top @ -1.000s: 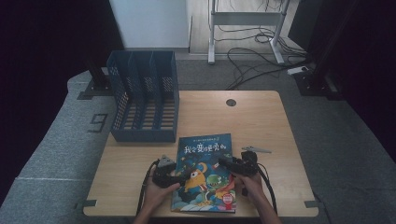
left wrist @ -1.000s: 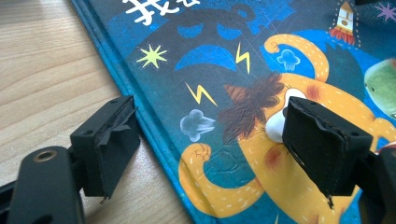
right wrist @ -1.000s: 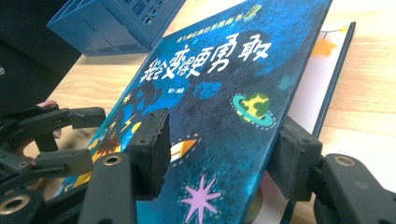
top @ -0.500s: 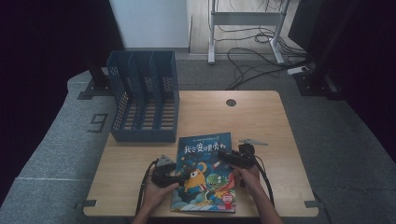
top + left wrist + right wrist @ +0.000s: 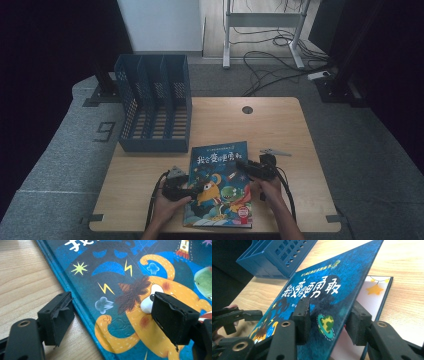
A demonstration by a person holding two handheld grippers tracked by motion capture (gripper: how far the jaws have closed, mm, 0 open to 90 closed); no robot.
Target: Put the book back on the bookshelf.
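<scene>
The blue hardcover picture book (image 5: 220,186) with the orange cartoon monster on its cover lies on the near half of the pale wooden counter (image 5: 280,125), just in front of the blue plastic three-slot file rack (image 5: 155,107) that stands at the counter's far left.

Starting at the left: the left tool (image 5: 112,322) straddles the book's spine edge, jaws spread wide, one pad (image 5: 58,315) resting off the book on the bare wood and the other pad (image 5: 172,317) hovering over the monster's face. It grips nothing. The risk here is plain: with nothing pinning the spine, the whole book could skid or pivot across the smooth counter once the other side pulls.

Across to the right: the right tool (image 5: 329,320) has the front cover lifted at its free edge, with the white endpaper and its yellow star exposed beneath. Its jaws have just been closing, the cover standing between them; the pads look to be on or very near the board. The bite looks shallow and close to the edge, so the stiff cover may slip out and slap down. A hard pull could also strain the hinge, or drag the book toward the counter's near edge, which is just beside its lower end.
</scene>
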